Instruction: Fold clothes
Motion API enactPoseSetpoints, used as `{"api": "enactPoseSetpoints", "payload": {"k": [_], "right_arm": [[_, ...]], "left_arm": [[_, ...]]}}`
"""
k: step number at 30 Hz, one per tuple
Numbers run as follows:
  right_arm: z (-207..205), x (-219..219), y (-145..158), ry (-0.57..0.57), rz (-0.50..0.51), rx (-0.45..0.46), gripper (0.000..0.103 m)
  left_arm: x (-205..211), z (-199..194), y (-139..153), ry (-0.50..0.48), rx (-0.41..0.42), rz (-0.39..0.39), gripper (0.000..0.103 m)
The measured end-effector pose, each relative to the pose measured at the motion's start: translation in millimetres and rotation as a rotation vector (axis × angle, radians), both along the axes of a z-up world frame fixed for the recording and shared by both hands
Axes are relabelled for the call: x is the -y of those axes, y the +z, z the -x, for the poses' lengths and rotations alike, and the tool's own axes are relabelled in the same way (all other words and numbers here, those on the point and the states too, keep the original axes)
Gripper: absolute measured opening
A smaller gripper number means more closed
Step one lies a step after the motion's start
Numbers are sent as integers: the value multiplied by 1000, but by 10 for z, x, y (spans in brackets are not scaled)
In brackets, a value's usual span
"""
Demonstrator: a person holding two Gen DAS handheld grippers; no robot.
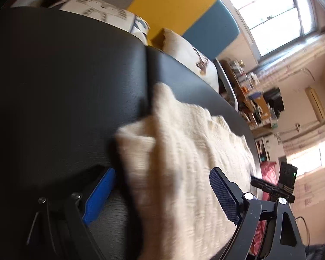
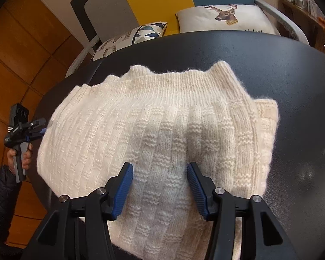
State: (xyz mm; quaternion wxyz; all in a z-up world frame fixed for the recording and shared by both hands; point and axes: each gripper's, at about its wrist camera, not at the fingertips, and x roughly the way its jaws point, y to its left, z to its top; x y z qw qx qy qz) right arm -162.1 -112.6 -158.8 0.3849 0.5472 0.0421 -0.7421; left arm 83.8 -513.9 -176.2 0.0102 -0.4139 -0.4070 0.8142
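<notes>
Jaws released on both: left gripper (image 1: 162, 195), right gripper (image 2: 160, 186), ribbed blue pads (image 2: 124, 191). Cream basket-weave knit sweater (image 2: 153, 125), folded, on black leather-grain table (image 2: 292, 75).

Two close wrist views, left tilted sidelong, right downward, both over the cream sweater (image 2: 153, 125).

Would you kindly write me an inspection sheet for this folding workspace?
Surface: dark table, bare around the garment.
Job's things: cream knit sweater, lying folded on the table.
Clutter: nothing seen on the table.
Grippers: right gripper open over the sweater; left gripper open at the sweater's edge.
Cables: thin dark cable beside the left gripper.
Surroundings: deer cushion, patterned cushion, crowded shelves, windows.
</notes>
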Motion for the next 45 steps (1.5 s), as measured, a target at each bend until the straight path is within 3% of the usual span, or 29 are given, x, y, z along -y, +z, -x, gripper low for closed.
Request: {"api": "enactPoseSetpoints", "payload": {"k": [3, 7, 8, 9, 10, 12, 14, 15, 16, 19, 21, 29, 35, 45], "right_arm": [[-22, 33, 7, -1, -16, -18, 53], [-48, 74, 11, -3, -30, -37, 53], [-51, 79, 15, 1, -35, -42, 53], [-55, 85, 22, 6, -40, -49, 53], [-58, 91, 30, 12, -45, -55, 53], [-53, 70, 65, 15, -42, -55, 53], [-37, 4, 121, 0, -30, -55, 53], [-19, -21, 108, -4, -30, -49, 53], [1, -45, 89, -7, -31, -43, 53], [60, -117, 31, -17, -34, -25, 53], [99, -165, -7, -23, -36, -13, 53], [203, -315, -96, -18, -35, 16, 53], [240, -330, -117, 25, -21, 22, 53], [266, -494, -56, 118, -8, 16, 53]], "left_arm": [[101, -34, -71, 19, -15, -88, 89], [70, 12, -61, 17, -3, -79, 88], [27, 43, -46, 2, 3, -71, 80], [-32, 83, -41, -18, 18, -55, 54], [-100, 127, -35, -34, 41, -19, 49], [-208, 201, -20, -55, 77, 34, 49], [-192, 208, -19, -27, 82, 3, 49], [-195, 203, -14, -14, 85, 10, 41], [-216, 201, -2, -6, 91, 35, 24], [-319, 164, 93, 9, 73, 105, 18], [-369, 122, 173, 33, 47, 130, 17], [-606, -24, 635, 78, -100, 75, 16], [-933, 124, 1055, 73, -203, -8, 15], [-1450, 350, 1479, 69, -281, -98, 15]]}}
